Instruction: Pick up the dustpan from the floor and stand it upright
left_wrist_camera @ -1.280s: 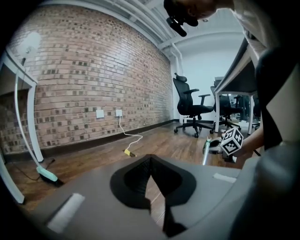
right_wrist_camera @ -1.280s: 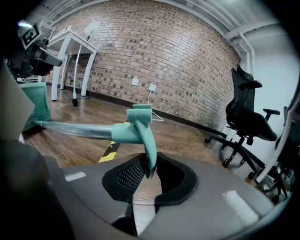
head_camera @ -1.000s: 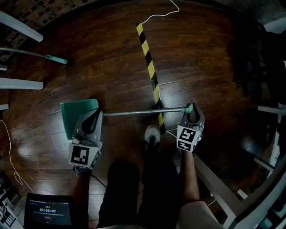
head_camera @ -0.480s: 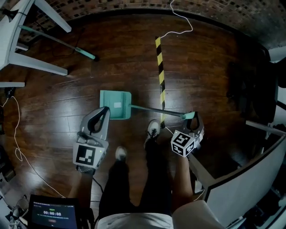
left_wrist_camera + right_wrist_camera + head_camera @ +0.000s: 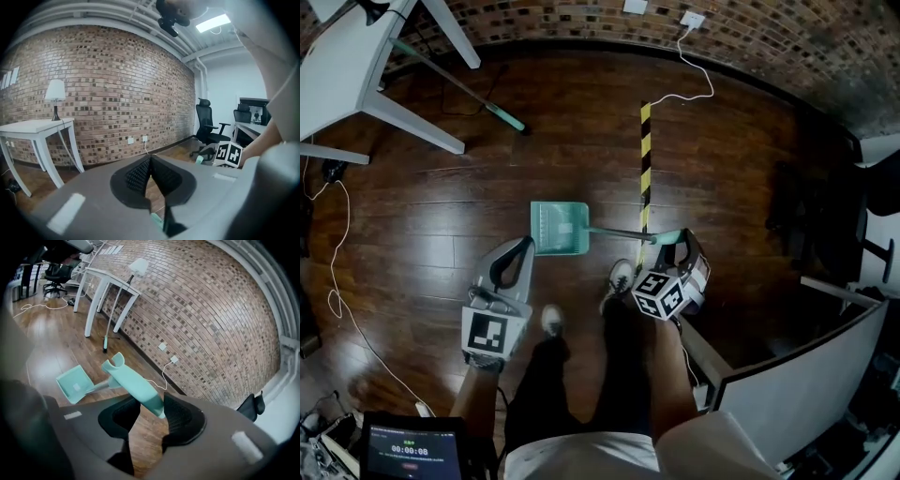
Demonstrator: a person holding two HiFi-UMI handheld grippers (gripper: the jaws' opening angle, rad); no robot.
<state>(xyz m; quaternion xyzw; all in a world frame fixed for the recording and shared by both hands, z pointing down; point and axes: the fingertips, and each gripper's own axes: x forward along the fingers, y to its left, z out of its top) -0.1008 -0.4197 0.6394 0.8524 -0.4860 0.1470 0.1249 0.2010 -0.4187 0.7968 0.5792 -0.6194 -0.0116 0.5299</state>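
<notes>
While the right gripper (image 5: 674, 243) had just been opening its jaws, the dustpan (image 5: 561, 228) stood with its pan on the wooden floor (image 5: 441, 216), its handle (image 5: 133, 385) lying loosely between them. The left gripper (image 5: 521, 251) hung empty, jaws together.

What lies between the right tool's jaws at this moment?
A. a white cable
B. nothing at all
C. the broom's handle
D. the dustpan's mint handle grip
D: the right gripper view shows the mint handle grip of the dustpan lying between the jaws of the right tool, which have just been opening and stand apart around it.
</notes>
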